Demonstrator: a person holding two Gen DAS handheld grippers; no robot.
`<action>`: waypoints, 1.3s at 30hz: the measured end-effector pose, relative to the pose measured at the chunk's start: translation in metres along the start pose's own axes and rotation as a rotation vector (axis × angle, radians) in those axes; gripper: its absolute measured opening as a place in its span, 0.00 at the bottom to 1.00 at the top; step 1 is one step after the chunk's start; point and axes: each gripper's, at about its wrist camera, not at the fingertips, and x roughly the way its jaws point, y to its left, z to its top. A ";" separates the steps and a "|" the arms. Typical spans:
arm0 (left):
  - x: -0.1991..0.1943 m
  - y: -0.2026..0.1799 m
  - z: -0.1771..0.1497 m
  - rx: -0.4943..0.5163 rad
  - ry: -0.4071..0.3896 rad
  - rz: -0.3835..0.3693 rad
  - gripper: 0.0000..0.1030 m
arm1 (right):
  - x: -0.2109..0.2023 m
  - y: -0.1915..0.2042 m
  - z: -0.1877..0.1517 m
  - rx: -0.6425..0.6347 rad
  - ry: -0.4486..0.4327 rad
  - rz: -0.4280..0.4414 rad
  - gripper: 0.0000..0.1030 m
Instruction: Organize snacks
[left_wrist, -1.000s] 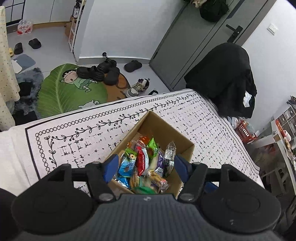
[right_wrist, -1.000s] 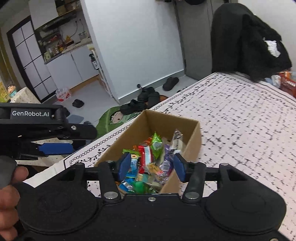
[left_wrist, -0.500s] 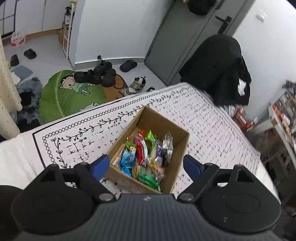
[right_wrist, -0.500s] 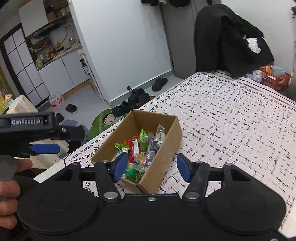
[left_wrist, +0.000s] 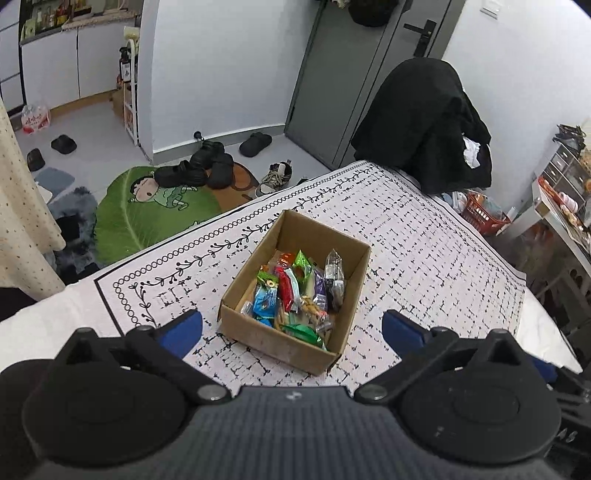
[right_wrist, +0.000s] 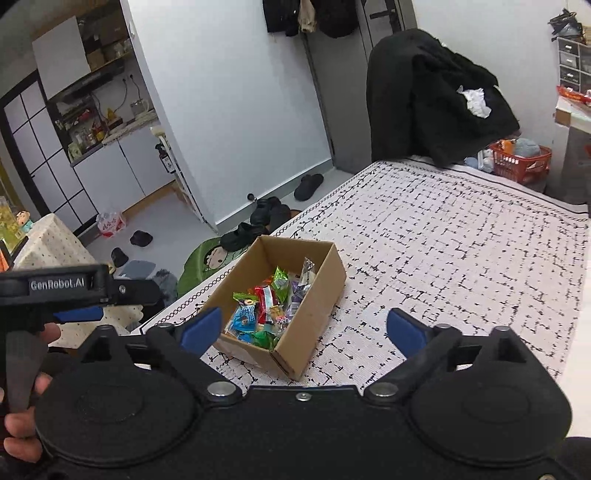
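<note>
We hold the left hand-held gripper (left_wrist: 291, 328) and right hand-held gripper (right_wrist: 303, 328) spread wide and empty, above the box (left_wrist: 266, 338). The box rests on the counter (left_wrist: 424, 258); the snacks (left_wrist: 295, 295) lie inside it. The packets look light, soft and slippery: we pinch one by its crimped end. The cardboard walls likely flex: grip near a corner.

cardboard box (left_wrist: 284, 343): 1 | grippers: 2 | snack packets (left_wrist: 295, 291): many, uncountable

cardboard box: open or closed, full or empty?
Open-topped and upright; the cardboard box shows no lid or flaps. Partly full: snack packets cover its floor, below the rim.
</note>
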 end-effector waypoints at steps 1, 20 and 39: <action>-0.003 0.000 -0.002 0.007 -0.002 -0.003 1.00 | -0.004 0.000 -0.001 0.001 -0.004 0.001 0.97; -0.065 0.007 -0.038 0.112 -0.075 -0.027 1.00 | -0.061 0.014 -0.024 -0.022 -0.030 0.009 1.00; -0.100 0.019 -0.068 0.160 -0.092 -0.028 1.00 | -0.098 0.024 -0.048 -0.054 -0.061 -0.035 1.00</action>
